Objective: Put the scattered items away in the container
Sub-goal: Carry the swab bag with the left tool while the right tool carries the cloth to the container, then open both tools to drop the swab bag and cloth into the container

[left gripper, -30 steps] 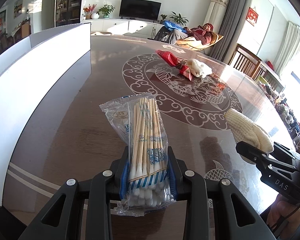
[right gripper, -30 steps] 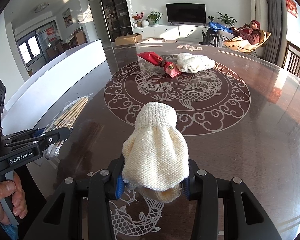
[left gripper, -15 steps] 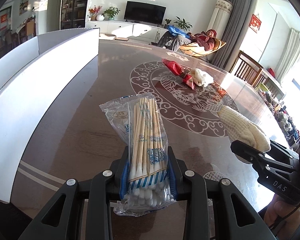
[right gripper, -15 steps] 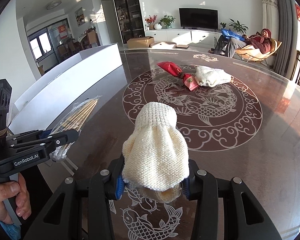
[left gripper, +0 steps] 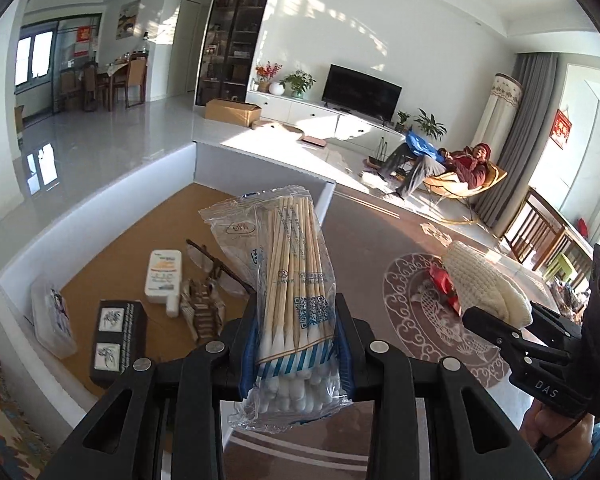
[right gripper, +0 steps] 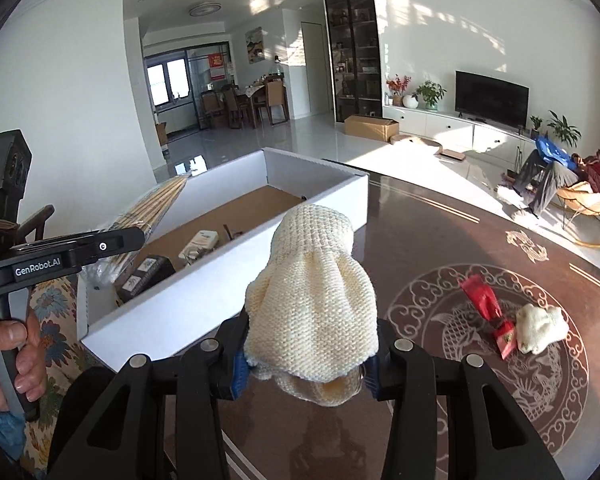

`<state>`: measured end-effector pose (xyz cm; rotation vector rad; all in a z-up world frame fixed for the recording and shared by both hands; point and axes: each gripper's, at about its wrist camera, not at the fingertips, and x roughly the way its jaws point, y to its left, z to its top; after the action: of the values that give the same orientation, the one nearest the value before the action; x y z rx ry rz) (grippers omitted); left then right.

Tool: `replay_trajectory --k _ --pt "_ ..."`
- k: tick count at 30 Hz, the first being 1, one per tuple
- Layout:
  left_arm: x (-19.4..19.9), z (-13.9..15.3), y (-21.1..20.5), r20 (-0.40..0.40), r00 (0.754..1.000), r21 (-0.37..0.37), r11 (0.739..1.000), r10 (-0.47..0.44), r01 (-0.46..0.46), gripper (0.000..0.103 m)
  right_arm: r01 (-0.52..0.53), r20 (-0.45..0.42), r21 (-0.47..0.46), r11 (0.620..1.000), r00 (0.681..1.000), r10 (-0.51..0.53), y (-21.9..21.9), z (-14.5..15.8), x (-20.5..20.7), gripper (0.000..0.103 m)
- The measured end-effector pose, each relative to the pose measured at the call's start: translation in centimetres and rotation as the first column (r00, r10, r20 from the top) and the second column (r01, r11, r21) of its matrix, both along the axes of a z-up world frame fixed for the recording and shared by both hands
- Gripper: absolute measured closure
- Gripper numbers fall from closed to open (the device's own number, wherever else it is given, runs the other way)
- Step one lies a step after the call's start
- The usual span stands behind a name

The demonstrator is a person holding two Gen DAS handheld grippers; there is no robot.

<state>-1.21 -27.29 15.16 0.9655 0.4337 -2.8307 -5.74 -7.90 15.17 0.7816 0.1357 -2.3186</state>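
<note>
White cardboard container [left gripper: 100,200], brown-floored, is seen at the left with small boxes inside. Above its near wall, a clear plastic packet of wooden cotton swabs [left gripper: 296,280] is clamped by the left gripper [left gripper: 296,354]. Further right, a cream knitted glove [right gripper: 312,312] is pinched in the right gripper [right gripper: 306,364] over the dark patterned table [right gripper: 480,248].

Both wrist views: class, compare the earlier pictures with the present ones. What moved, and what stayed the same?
Both tools rose and swung toward the white box; its inside, hidden before, now shows. The left tool carries the cotton swabs above the box, the right tool brings the knitted glove beside it. Unchanged: both grips, nothing released; the red packet and second glove lie on the table.
</note>
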Motion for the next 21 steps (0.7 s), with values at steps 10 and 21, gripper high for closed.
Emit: replay_trajectory --k 10,21 --pt "-9.0 -3.5 -12.7 0.116 0.98 0.071 0.982 0.164 -0.173 0.071 -0.115 -0.007 0.017 0.993 0.993 0.116 -16.2 0.8 -11.4 0.059" --pt "-13.4 -12.7 -17.9 0.427 0.882 0.161 0.944 0.198 -0.289 0.057 -0.123 0.194 0.246 0.962 0.978 0.075 -24.9 -6.1 -19.3 0.036"
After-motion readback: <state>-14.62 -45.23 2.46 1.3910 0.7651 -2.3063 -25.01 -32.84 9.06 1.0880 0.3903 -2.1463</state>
